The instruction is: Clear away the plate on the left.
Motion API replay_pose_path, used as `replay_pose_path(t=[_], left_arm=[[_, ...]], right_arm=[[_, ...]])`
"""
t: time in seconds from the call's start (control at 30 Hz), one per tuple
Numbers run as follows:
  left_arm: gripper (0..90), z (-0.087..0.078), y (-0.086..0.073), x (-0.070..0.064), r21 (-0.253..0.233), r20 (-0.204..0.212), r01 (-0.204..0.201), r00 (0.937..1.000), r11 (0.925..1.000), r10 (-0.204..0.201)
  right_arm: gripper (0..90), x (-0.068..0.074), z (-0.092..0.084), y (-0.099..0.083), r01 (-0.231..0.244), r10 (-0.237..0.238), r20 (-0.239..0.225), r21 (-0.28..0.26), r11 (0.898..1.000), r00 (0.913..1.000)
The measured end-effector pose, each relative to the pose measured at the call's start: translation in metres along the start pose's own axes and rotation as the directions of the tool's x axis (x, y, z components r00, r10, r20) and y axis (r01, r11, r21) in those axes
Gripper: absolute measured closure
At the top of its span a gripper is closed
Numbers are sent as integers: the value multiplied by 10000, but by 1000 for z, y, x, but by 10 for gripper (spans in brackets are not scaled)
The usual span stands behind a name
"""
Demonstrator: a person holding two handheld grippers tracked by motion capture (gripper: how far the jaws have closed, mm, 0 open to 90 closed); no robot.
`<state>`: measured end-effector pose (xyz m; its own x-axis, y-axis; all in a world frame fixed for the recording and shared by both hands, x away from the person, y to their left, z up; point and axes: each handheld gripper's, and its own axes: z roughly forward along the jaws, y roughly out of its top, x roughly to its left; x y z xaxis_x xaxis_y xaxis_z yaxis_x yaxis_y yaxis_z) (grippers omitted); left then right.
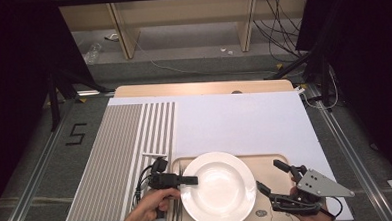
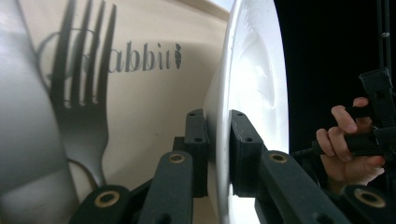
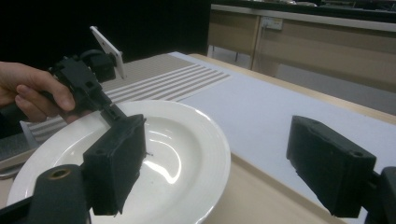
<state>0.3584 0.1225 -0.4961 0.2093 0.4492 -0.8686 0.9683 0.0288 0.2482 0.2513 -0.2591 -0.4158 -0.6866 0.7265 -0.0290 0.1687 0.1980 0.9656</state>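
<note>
A white plate point(image 1: 218, 188) lies over a beige tray point(image 1: 266, 160) near the table's front edge. My left gripper point(image 1: 191, 180) reaches in from the left, shut on the plate's left rim. In the left gripper view one pad sits on each side of the plate point(image 2: 252, 70) edge at the left gripper point(image 2: 217, 140). A dark fork point(image 2: 84, 107) lies on the tray beside it. My right gripper point(image 1: 272, 176) hovers just right of the plate, jaws wide apart. In the right gripper view the right gripper point(image 3: 219, 154) holds nothing, and the plate point(image 3: 177, 154) lies beyond its left pad.
A striped grey placemat point(image 1: 121, 154) covers the table's left part, beside a white sheet point(image 1: 234, 124). Cutlery point(image 1: 174, 211) lies along the tray's left edge. The tray carries a printed word point(image 2: 144, 57). Cables and shelving stand beyond the far edge.
</note>
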Motion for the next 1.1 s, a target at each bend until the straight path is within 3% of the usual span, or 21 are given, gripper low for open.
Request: replay_pose_path(t=[0.7, 1.1], left_arm=[[795, 29, 3, -4, 506, -79, -52, 10000, 9987, 56], [792, 37, 2, -3, 660, 2, -19, 10000, 9978, 19]], right_arm=[[205, 0, -1, 0, 35, -35, -47, 66, 10000, 10000], [205, 0, 0, 0, 38, -38, -44, 42, 10000, 10000]])
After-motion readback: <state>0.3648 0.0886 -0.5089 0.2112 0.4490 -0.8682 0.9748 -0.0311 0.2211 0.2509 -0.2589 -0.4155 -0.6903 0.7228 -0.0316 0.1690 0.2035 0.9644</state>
